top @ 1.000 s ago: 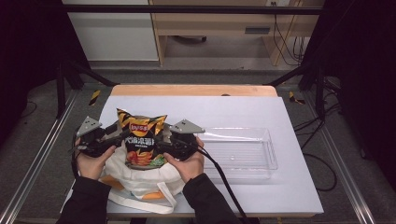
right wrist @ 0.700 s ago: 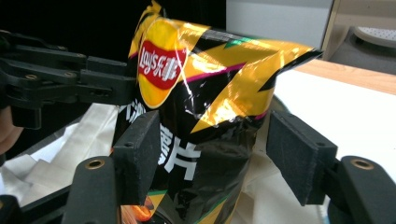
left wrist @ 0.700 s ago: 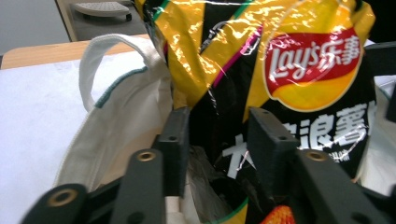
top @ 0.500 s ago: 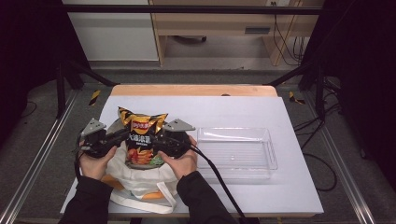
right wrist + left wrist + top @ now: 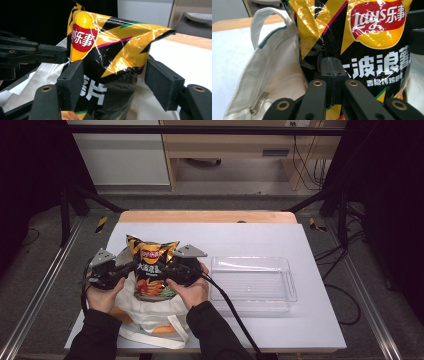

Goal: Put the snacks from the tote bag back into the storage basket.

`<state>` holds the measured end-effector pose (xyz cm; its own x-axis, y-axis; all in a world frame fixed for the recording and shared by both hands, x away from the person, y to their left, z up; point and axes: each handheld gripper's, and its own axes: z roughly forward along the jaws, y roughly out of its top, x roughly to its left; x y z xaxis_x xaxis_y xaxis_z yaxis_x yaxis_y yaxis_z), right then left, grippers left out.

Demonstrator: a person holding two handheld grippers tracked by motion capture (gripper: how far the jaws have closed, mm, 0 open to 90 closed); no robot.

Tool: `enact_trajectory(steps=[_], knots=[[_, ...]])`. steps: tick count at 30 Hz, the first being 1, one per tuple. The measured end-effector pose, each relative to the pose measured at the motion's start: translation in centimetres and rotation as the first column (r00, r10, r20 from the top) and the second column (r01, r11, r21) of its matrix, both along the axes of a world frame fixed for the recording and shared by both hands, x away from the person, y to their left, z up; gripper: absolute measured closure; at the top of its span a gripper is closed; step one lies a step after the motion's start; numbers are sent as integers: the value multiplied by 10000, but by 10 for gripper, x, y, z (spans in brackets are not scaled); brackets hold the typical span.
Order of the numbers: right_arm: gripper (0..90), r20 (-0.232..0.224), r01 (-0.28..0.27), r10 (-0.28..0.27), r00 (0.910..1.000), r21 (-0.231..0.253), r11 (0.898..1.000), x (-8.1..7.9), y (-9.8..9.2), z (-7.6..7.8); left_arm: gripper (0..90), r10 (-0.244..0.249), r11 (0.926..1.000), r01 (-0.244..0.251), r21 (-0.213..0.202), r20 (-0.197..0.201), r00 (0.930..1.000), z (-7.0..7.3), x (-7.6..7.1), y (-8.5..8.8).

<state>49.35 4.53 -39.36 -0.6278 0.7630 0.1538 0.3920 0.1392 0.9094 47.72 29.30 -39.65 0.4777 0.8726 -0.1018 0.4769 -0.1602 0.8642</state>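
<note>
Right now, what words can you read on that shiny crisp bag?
"Lay's 乐事": red and yellow badge on the shiny black and gold crisp bag.
"波浪薯": big white characters under the badge, cut off at the picture's right edge.
"香脆烤鸡翅味": smaller white line below, last characters unsure.
The high view's print is too small to read.

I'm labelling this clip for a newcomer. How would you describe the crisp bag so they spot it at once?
On the white table, left of the clear plastic tray, a cream cloth tote bag lies near the front edge. The crisp bag stands upright in its mouth: glossy black and yellow foil with a red logo.
</note>
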Motion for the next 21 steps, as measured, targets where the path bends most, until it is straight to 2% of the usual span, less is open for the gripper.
enact_trajectory(steps=[3,5,8,13,16,21], knots=[[316,-159,11,-11,9999,-8,10000,3,3,-4,900,42,10000,-42,-34,53,10000,1,-1,1],[395,-262,-11,8,9997,-132,9999,4,4,-6,899,142,9999,-142,-56,127,9998,2,-1,2],[536,-77,74,-80,9999,-660,9978,2,5,-7,796,418,9990,-414,-155,269,9988,5,-3,5],[665,9,-182,183,9998,-879,9960,-3,6,-7,581,749,9959,-718,-548,572,9955,8,-4,10],[724,74,-372,380,9992,-946,9948,-6,7,-7,492,642,9966,-598,-567,790,9948,10,-4,11],[769,85,-727,737,9972,-820,9940,-13,5,-6,394,81,9978,-13,-670,1024,9947,11,-5,9]])
